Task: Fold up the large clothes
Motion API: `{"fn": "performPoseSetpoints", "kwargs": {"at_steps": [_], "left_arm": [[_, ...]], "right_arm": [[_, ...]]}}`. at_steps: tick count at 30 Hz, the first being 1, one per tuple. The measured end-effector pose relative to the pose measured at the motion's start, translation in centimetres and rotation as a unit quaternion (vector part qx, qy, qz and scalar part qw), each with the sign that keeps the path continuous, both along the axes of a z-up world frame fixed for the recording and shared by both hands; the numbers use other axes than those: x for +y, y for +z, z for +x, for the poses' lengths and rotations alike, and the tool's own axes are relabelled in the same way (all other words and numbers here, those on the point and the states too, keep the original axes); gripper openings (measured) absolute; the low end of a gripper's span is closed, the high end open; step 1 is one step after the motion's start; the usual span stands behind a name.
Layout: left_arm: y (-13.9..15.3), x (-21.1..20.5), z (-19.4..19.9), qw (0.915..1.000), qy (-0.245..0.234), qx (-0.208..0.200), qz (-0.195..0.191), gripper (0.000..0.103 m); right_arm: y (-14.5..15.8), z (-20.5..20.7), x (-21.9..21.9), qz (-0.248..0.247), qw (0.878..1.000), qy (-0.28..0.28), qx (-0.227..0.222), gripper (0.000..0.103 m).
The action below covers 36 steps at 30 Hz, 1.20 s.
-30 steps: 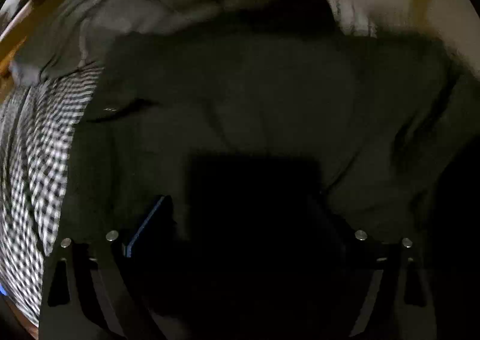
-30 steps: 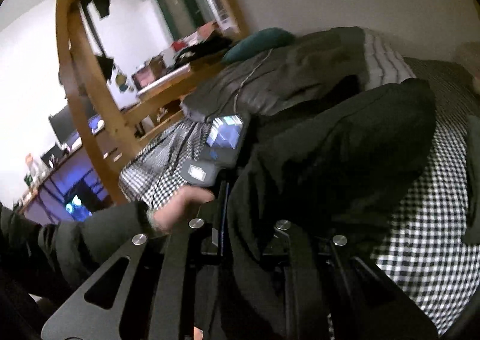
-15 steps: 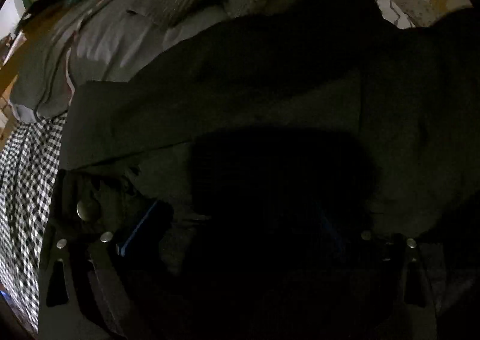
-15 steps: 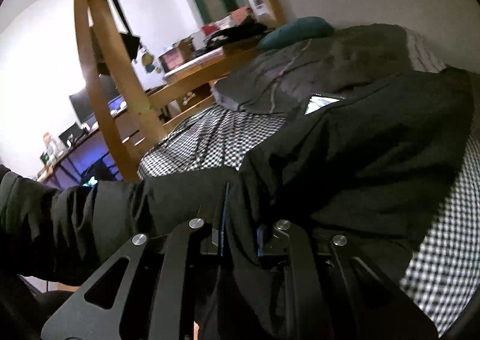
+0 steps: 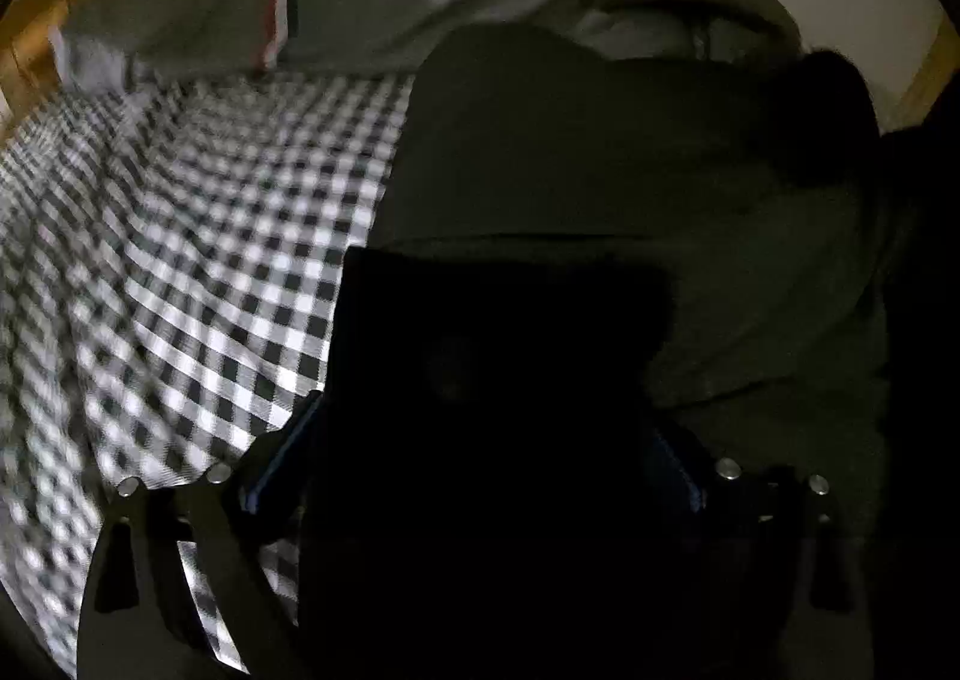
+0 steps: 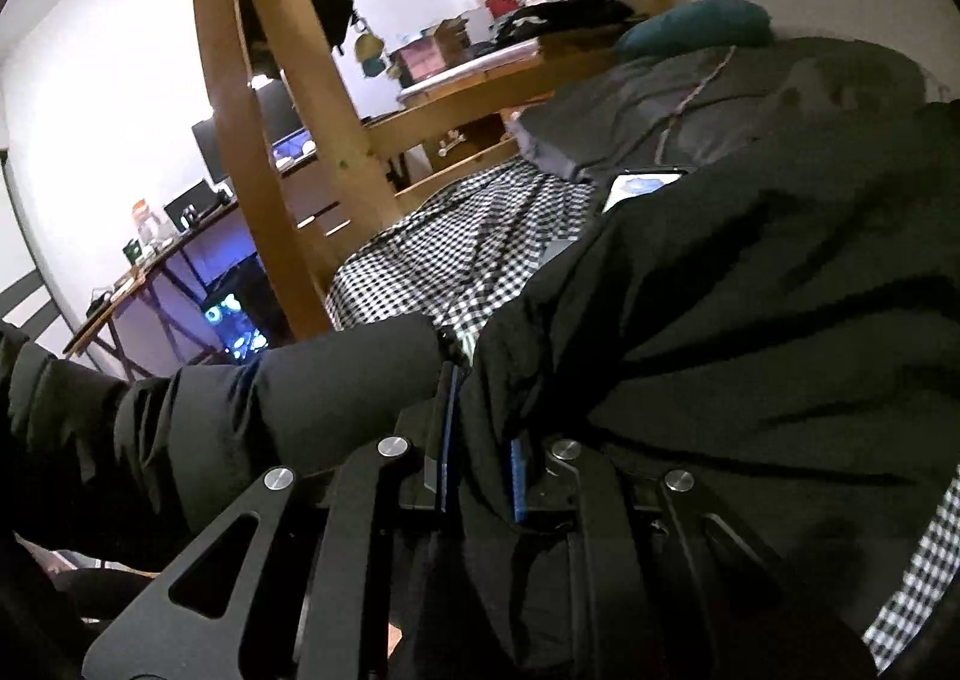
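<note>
The right gripper [image 6: 480, 440] pinches a bunched edge of the dark garment [image 6: 750, 320], likely to carry it over as a fold. The left gripper [image 5: 480, 428] is wide, dark cloth between its jaws; grip unclear. The garment lies across the checked bed [image 5: 210, 260].

I see a matt black cloth jacket [image 6: 750, 320], a smooth checked cotton sheet [image 5: 198, 272], a glossy varnished wooden bed frame [image 6: 252, 98], and matt metal gripper plates.
</note>
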State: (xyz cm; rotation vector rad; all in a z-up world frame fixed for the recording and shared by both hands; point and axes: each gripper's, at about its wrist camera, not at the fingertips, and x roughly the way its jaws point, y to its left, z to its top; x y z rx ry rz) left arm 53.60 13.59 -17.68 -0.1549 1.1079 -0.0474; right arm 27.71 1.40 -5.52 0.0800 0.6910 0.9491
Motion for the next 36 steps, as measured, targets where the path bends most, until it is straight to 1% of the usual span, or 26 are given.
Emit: {"fn": "performPoseSetpoints", "kwargs": {"at_steps": [3, 4, 6, 7, 8, 9, 10, 11, 15, 17, 19, 20, 21, 22, 23, 24, 25, 26, 27, 30, 32, 34, 35, 36], "left_arm": [[0.8, 1.0, -0.4, 0.9991, -0.031, 0.010, -0.026, 0.093], [1.7, 1.7, -1.0, 0.9991, -0.031, 0.000, -0.029, 0.093], [3.0, 3.8, -1.9, 0.9993, -0.008, -0.024, -0.029, 0.093], [3.1, 4.4, -2.1, 0.9994, -0.002, -0.023, -0.025, 0.093], [2.8, 4.5, -2.1, 0.9996, -0.005, -0.021, -0.018, 0.095], [1.7, 4.0, -1.8, 0.9996, -0.027, -0.007, -0.009, 0.095], [0.6, 3.3, -1.8, 0.9989, -0.045, 0.006, -0.010, 0.096], [0.0, 2.9, -1.6, 0.9986, -0.052, 0.008, -0.011, 0.098], [0.0, 1.4, -1.2, 0.9982, -0.060, 0.006, 0.003, 0.099], [1.0, 1.7, 0.0, 0.9984, -0.057, -0.003, -0.004, 0.098], [3.7, 4.5, -0.8, 0.9988, -0.019, -0.044, 0.002, 0.098], [5.5, 6.0, -1.5, 0.9978, -0.003, -0.067, -0.002, 0.098], [6.5, 6.8, -1.8, 0.9973, 0.003, -0.074, -0.005, 0.098], [7.7, 7.9, -2.2, 0.9965, 0.015, -0.082, 0.002, 0.098], [8.5, 8.7, -2.1, 0.9953, 0.028, -0.090, 0.022, 0.098], [9.8, 9.8, -2.5, 0.9913, 0.045, -0.107, 0.061, 0.098], [10.7, 10.4, -2.6, 0.9879, 0.056, -0.115, 0.087, 0.098], [11.2, 11.1, -2.5, 0.9862, 0.064, -0.120, 0.095, 0.098], [12.0, 12.3, -2.5, 0.9856, 0.072, -0.126, 0.086, 0.098], [13.9, 14.0, -3.4, 0.9869, 0.080, -0.135, 0.036, 0.098], [14.9, 14.3, -3.4, 0.9866, 0.073, -0.144, 0.020, 0.098], [16.0, 14.3, -4.1, 0.9866, 0.060, -0.151, 0.016, 0.098], [16.7, 13.8, -4.2, 0.9870, 0.048, -0.153, 0.015, 0.098], [16.7, 13.4, -4.0, 0.9878, 0.031, -0.152, 0.014, 0.098]], "right_arm": [[-0.1, 0.2, 1.0, 0.000, 1.000, 0.010, 0.002, 0.015], [-0.1, 0.3, 1.3, -0.003, 1.000, 0.013, 0.001, 0.015], [-0.5, 0.4, 2.0, -0.004, 1.000, 0.019, 0.006, 0.015], [-0.5, 0.6, 2.5, -0.003, 1.000, 0.021, 0.009, 0.015], [-0.7, 0.7, 2.9, -0.004, 1.000, 0.025, 0.012, 0.015], [-0.8, 0.8, 3.5, -0.006, 0.999, 0.029, 0.012, 0.015], [-0.9, 0.8, 4.0, -0.010, 0.999, 0.032, 0.011, 0.015], [-1.0, 0.8, 4.6, -0.014, 0.999, 0.037, 0.010, 0.015], [-1.0, 0.9, 6.4, -0.011, 0.999, 0.051, 0.014, 0.015], [-1.0, 0.9, 7.5, -0.024, 0.998, 0.061, 0.008, 0.015], [-1.4, 0.8, 8.5, -0.040, 0.997, 0.072, 0.004, 0.015], [-1.7, 0.9, 8.8, -0.044, 0.996, 0.076, 0.007, 0.015], [-2.0, 0.9, 9.1, -0.047, 0.996, 0.081, 0.010, 0.015], [-2.3, 0.9, 9.5, -0.048, 0.995, 0.087, 0.014, 0.015], [-2.7, 0.9, 10.0, -0.053, 0.994, 0.092, 0.015, 0.015], [-3.0, 0.9, 10.5, -0.059, 0.994, 0.096, 0.014, 0.015], [-3.5, 0.9, 11.2, -0.067, 0.993, 0.100, 0.014, 0.015], [-3.9, 1.1, 11.6, -0.070, 0.992, 0.102, 0.016, 0.015], [-4.3, 1.2, 12.1, -0.073, 0.992, 0.105, 0.018, 0.015], [-5.2, 1.2, 13.4, -0.084, 0.989, 0.120, 0.017, 0.015], [-5.4, 0.9, 14.4, -0.093, 0.987, 0.132, 0.011, 0.015], [-5.5, 0.6, 15.2, -0.102, 0.984, 0.147, 0.005, 0.015], [-5.6, 0.5, 15.7, -0.109, 0.982, 0.156, 0.002, 0.015], [-5.9, 0.4, 16.3, -0.117, 0.979, 0.164, -0.001, 0.015]]}}
